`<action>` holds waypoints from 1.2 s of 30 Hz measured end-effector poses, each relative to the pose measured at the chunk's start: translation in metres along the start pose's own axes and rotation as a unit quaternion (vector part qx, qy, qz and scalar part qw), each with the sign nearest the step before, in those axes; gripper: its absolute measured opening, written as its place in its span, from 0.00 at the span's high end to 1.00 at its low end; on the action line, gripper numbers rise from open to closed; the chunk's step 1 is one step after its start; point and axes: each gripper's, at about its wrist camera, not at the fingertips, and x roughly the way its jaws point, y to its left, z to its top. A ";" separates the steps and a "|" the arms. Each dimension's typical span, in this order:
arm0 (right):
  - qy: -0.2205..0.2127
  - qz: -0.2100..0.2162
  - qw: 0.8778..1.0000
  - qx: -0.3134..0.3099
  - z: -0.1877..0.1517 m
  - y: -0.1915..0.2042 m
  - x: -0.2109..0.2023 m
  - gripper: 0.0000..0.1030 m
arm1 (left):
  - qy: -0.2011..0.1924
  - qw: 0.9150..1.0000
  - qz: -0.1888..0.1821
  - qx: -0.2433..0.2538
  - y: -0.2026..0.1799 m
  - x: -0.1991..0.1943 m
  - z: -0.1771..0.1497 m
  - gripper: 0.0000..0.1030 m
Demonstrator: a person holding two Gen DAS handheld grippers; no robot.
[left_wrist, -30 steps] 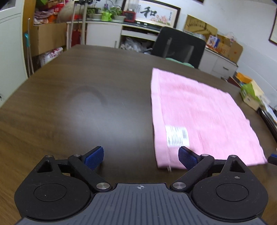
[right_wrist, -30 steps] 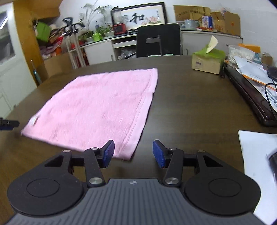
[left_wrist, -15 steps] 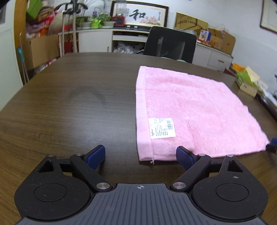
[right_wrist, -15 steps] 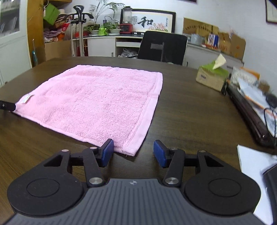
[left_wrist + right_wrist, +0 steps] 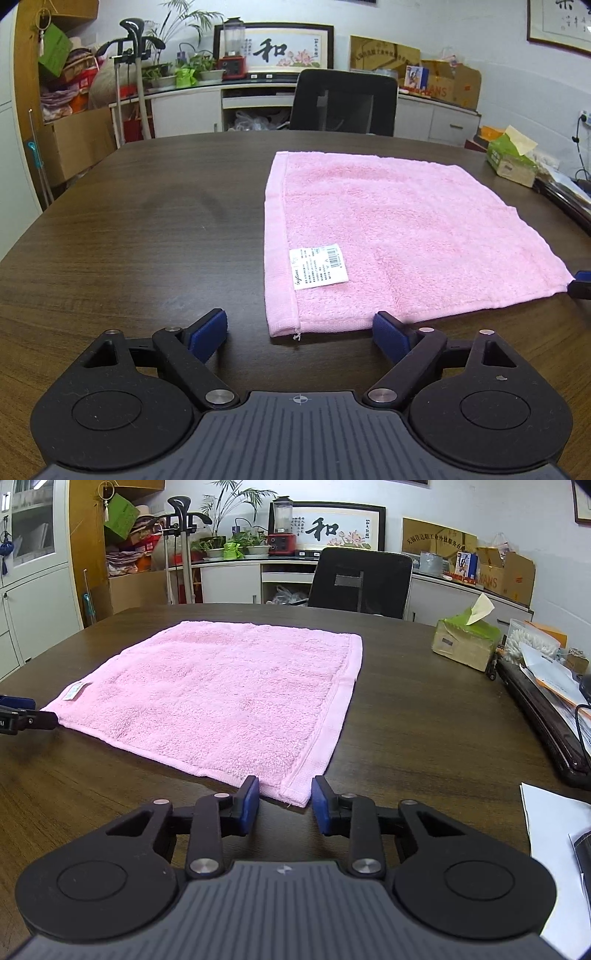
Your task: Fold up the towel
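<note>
Flat and unfolded at centre of the dark wooden table [image 5: 129, 229]: the square pink terry towel [image 5: 399, 229], no fold begun. At seven o'clock of it, left gripper [image 5: 300, 332], jaws wide and just narrowing, right pad over the near hem. At five o'clock, right gripper [image 5: 284, 799], jaws narrow, just closing astride the near-right corner, not yet pinching

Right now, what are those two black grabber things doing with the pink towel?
A person is holding one in each hand, getting ready to fold the pink towel, which lies flat on the dark wooden table. The left gripper is open around the near corner beside the white label. The right gripper has just been closing around the other near corner, but its pads are not pinching yet.
</note>
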 end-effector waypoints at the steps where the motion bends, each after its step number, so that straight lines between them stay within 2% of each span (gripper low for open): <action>1: 0.000 0.000 1.000 0.000 0.000 0.000 0.000 0.68 | -0.001 1.000 -0.005 -0.004 0.002 0.000 0.000 0.20; 5: 0.000 0.000 1.000 -0.001 0.000 0.000 0.000 0.69 | -0.007 1.000 -0.008 -0.010 0.004 0.000 0.001 0.26; 7: 0.000 0.001 1.000 0.000 0.000 0.000 0.000 0.69 | -0.010 1.000 -0.011 -0.008 0.003 0.000 0.000 0.39; 9: 0.000 0.001 1.000 0.001 0.000 0.000 0.000 0.69 | -0.012 1.000 -0.021 -0.002 -0.001 0.000 0.001 0.43; 14: 0.000 0.002 1.000 0.001 -0.001 0.001 0.000 0.68 | -0.013 1.000 -0.012 0.017 -0.013 0.003 0.001 0.50; 16: 0.000 0.002 1.000 0.001 -0.001 0.001 0.000 0.68 | -0.012 1.000 -0.019 0.021 -0.015 0.003 0.001 0.65; 19: 0.000 0.003 1.000 0.003 -0.001 0.000 0.000 0.69 | -0.010 1.000 -0.019 0.016 -0.018 0.004 0.001 0.71; 23: -0.002 0.004 1.000 0.013 -0.002 -0.002 -0.001 0.79 | -0.009 1.000 -0.021 0.002 -0.016 0.005 0.002 0.80; 25: -0.004 0.008 1.000 0.024 -0.002 -0.006 -0.002 0.85 | -0.009 0.999 -0.030 -0.010 -0.012 0.006 0.002 0.88; 30: -0.013 0.023 0.999 0.043 -0.003 -0.011 -0.005 0.93 | -0.015 0.999 -0.029 -0.016 -0.011 0.006 0.002 0.92; 31: -0.016 0.025 0.999 0.046 -0.003 -0.011 -0.006 0.98 | -0.016 0.999 -0.026 -0.016 -0.012 0.006 0.001 0.93; 36: -0.021 0.031 0.997 0.065 -0.006 -0.016 -0.011 0.98 | -0.024 0.999 -0.015 -0.021 -0.017 0.001 0.000 0.93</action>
